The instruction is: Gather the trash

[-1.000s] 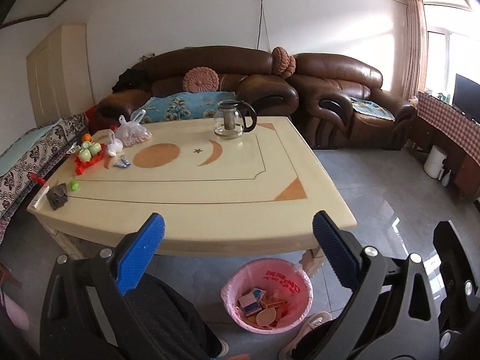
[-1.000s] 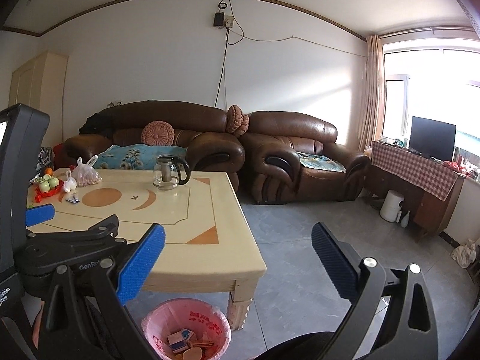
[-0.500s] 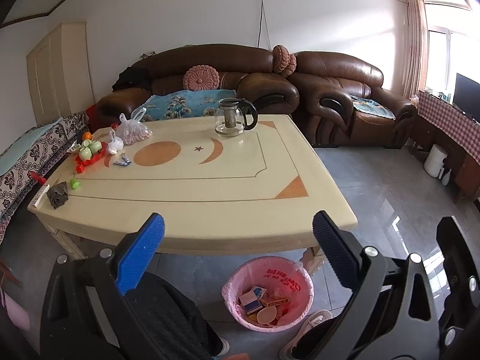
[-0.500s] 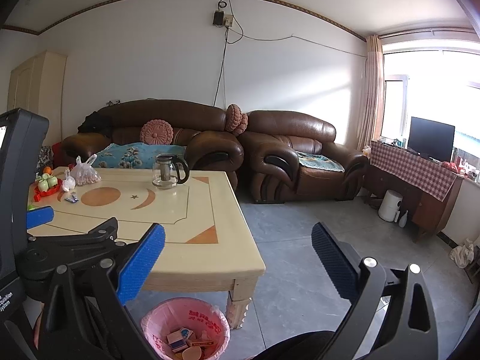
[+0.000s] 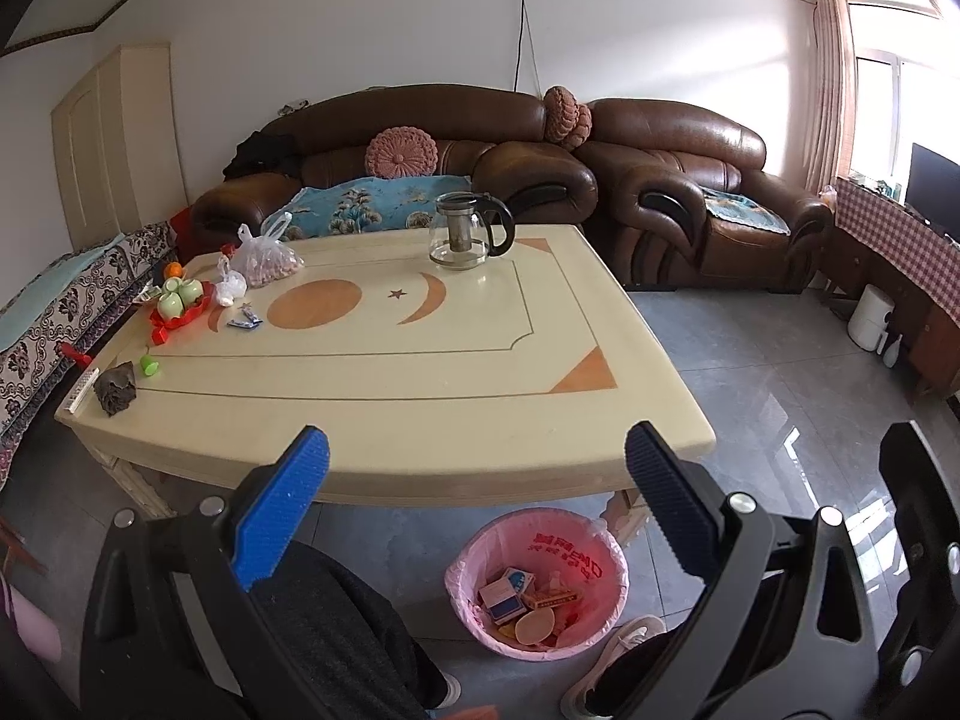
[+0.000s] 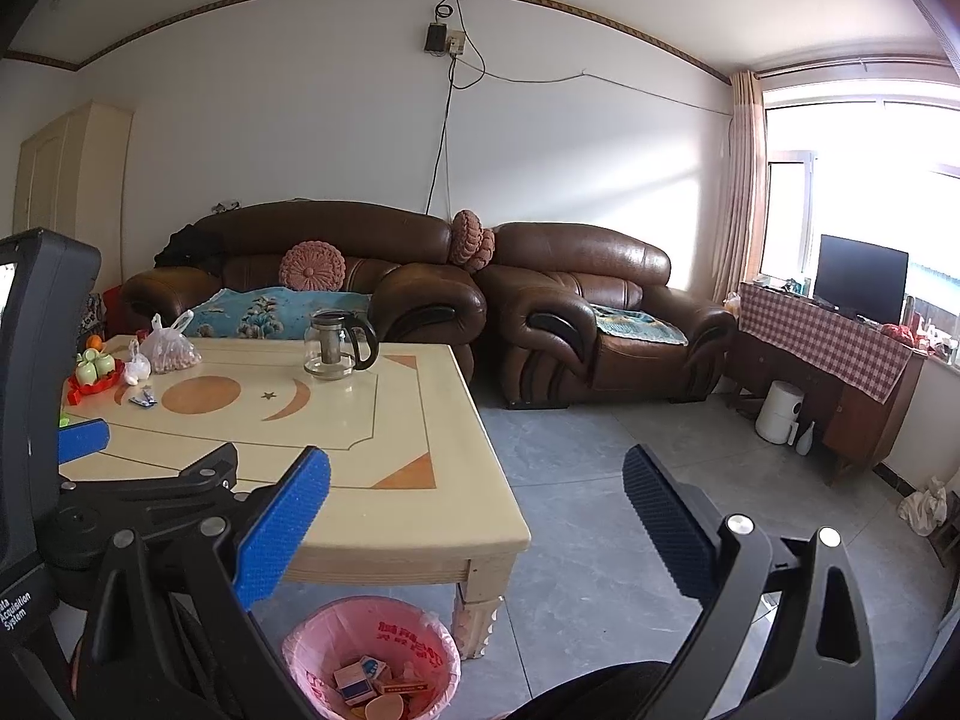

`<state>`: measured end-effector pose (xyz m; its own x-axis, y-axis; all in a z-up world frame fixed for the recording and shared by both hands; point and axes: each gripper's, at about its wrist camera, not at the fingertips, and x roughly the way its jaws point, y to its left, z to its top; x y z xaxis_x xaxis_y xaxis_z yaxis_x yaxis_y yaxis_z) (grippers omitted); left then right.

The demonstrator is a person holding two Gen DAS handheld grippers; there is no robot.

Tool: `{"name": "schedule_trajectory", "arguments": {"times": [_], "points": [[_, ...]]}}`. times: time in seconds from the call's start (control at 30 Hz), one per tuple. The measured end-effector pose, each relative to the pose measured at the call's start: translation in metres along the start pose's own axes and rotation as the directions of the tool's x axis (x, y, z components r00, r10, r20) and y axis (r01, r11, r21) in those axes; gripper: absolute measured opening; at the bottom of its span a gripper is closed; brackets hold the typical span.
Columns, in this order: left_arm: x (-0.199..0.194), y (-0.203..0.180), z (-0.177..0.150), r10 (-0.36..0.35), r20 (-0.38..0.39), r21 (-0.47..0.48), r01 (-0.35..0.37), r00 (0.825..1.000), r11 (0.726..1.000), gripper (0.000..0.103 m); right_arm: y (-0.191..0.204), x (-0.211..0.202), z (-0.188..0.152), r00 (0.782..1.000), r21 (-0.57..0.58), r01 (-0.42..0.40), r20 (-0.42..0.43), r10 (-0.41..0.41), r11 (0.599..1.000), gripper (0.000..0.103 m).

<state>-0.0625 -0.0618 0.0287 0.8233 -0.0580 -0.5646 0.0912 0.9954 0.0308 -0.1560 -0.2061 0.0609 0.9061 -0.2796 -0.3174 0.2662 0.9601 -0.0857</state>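
My left gripper (image 5: 474, 492) is open and empty, held above the near edge of the cream table (image 5: 420, 396). My right gripper (image 6: 474, 510) is open and empty, off the table's near right corner; the left gripper (image 6: 84, 438) shows at its left. A pink-lined trash bin (image 5: 537, 582) with boxes and wrappers stands on the floor under the table edge; it also shows in the right wrist view (image 6: 372, 660). On the table's left lie a small blue-white wrapper (image 5: 245, 320), a dark crumpled lump (image 5: 117, 389) and a green cap (image 5: 149, 366).
A glass teapot (image 5: 465, 232) stands at the table's far side. A bag of nuts (image 5: 267, 261), a small white bag (image 5: 230, 288) and a red tray with green cups (image 5: 180, 303) sit at the left. Brown sofas (image 5: 540, 180) line the wall. Grey floor (image 6: 600, 480) lies to the right.
Both views shifted very slightly; the grippers stayed open and nothing on the table moved.
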Motion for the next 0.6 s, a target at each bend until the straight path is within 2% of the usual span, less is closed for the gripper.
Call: {"name": "schedule_trajectory", "arguments": {"times": [0.6], "points": [[0.0016,0.0043,0.0013,-0.007,-0.004,0.005,0.007,1.000,1.000,0.097,0.0008,-0.0018,0.0022,1.000,0.000,0.001,0.004,-0.001,1.000,0.096]]}}
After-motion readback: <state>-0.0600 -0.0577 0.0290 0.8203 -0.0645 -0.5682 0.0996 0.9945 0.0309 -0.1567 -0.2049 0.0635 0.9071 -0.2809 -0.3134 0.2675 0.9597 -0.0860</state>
